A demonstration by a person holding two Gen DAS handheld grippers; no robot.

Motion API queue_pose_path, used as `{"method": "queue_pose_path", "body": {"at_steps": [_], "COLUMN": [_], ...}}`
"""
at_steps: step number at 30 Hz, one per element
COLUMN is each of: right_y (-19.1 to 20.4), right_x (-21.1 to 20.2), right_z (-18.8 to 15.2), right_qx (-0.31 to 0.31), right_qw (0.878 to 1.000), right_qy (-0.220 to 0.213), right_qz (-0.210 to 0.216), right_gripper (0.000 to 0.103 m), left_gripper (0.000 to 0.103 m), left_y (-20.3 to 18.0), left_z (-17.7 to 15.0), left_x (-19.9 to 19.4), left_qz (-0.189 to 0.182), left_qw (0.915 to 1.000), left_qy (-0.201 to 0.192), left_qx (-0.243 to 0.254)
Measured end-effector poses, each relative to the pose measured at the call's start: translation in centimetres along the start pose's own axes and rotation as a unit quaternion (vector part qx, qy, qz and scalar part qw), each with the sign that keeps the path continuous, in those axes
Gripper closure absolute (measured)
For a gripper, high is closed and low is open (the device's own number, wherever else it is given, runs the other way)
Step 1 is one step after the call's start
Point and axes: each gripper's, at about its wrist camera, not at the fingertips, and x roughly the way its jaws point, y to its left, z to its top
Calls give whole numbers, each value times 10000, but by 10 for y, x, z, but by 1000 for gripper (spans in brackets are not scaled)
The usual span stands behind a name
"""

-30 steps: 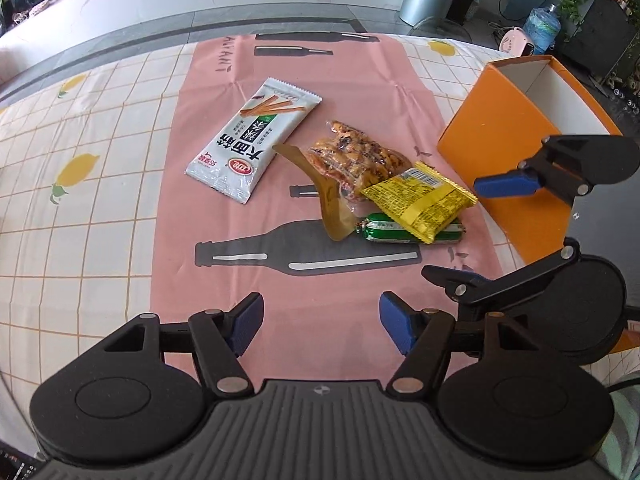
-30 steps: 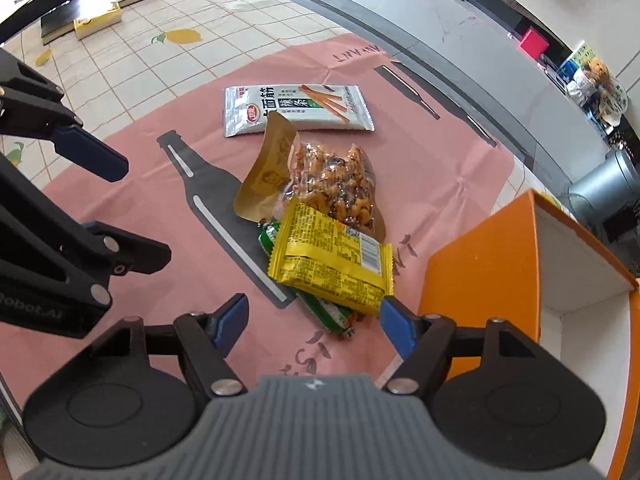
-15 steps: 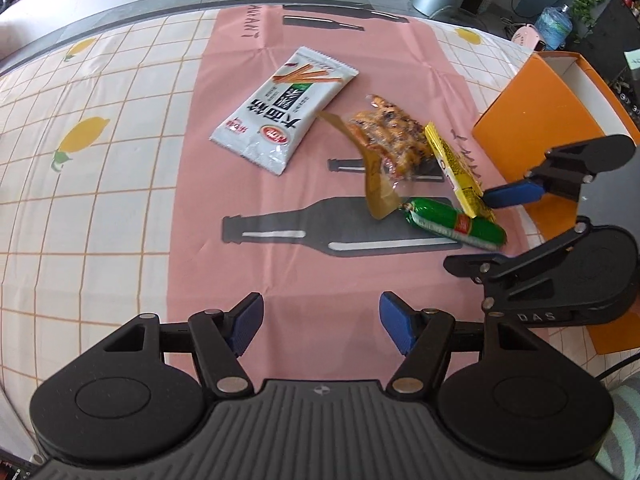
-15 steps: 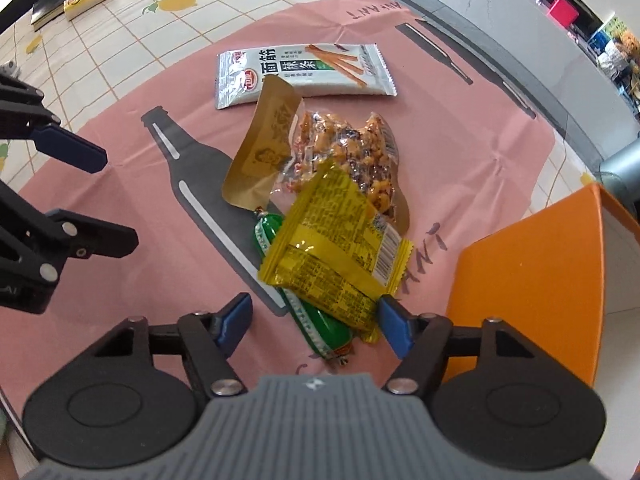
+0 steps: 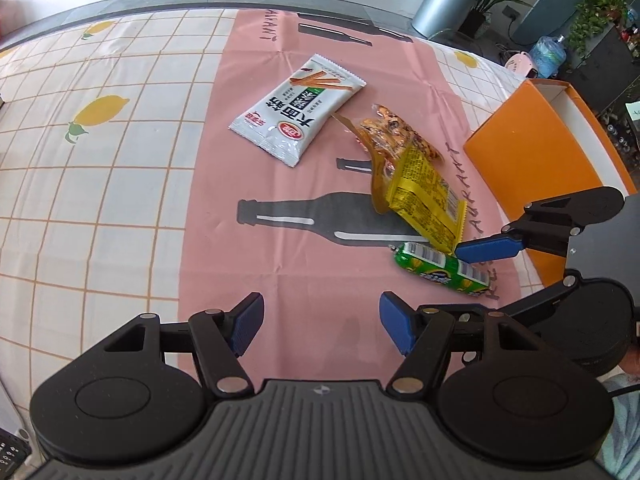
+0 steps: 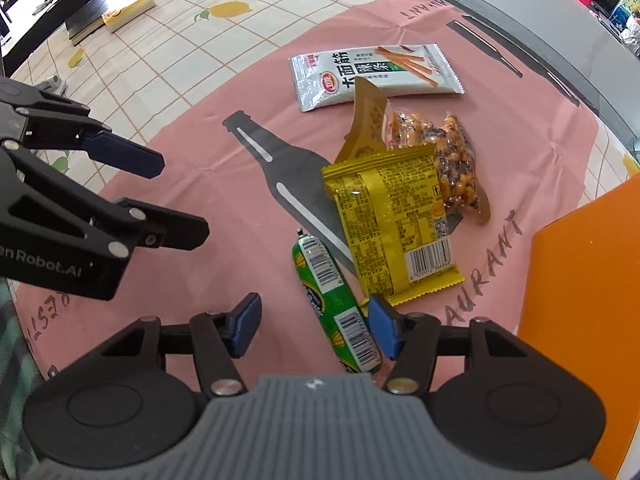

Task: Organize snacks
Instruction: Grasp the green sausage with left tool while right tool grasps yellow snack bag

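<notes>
Orange box (image 5: 536, 148) serves as the landmark; it stands at the edge of the pink cloth (image 5: 304, 160), and its open top suggests it is where the snacks should go. All four snacks lie loose on the cloth beside the box, none inside that I can see. Nearest the box: yellow packet (image 6: 394, 228), lying partly over a clear bag of nuts (image 6: 448, 160), whose brown flap sticks up. Just beside the yellow packet, on the side away from the box: green sausage (image 6: 336, 304). Farthest from the box: white packet (image 6: 372, 76), flat and apart from the pile. Right gripper (image 6: 314, 326) is spread wide, gripping nothing; the sausage's near end sits between its fingers, against the blue pad nearer the box, with the yellow packet's corner right at that pad's tip. Judgement: it is lined up to pick the sausage, and the overlap risks catching the packet too. Left gripper (image 5: 322, 328) is also spread and empty, hovering over bare cloth well away from the box, probably waiting its turn. Hard to make out: box interior is mostly out of sight; the sausage's near end is cut off by the right gripper's body; whether the pad actually touches the sausage is unclear.
</notes>
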Motion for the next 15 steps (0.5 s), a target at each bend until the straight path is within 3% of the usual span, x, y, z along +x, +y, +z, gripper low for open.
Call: {"method": "queue_pose_path", "body": {"at_steps": [9, 15], "right_y": [-20, -31], "right_x": [-11, -24], "right_z": [-14, -13], "right_qx": [279, 10], "right_qw": [9995, 9983], "right_qy": [56, 5], "right_qz": [-123, -577], "right_gripper": [54, 75], "left_gripper": [49, 54], "left_y": [-12, -18], "left_z": [-9, -7], "left_x": [5, 9], "left_qz": [-247, -414], "left_qw": [9995, 9967], "left_qy": [148, 4], "left_qx": [-127, -696]}}
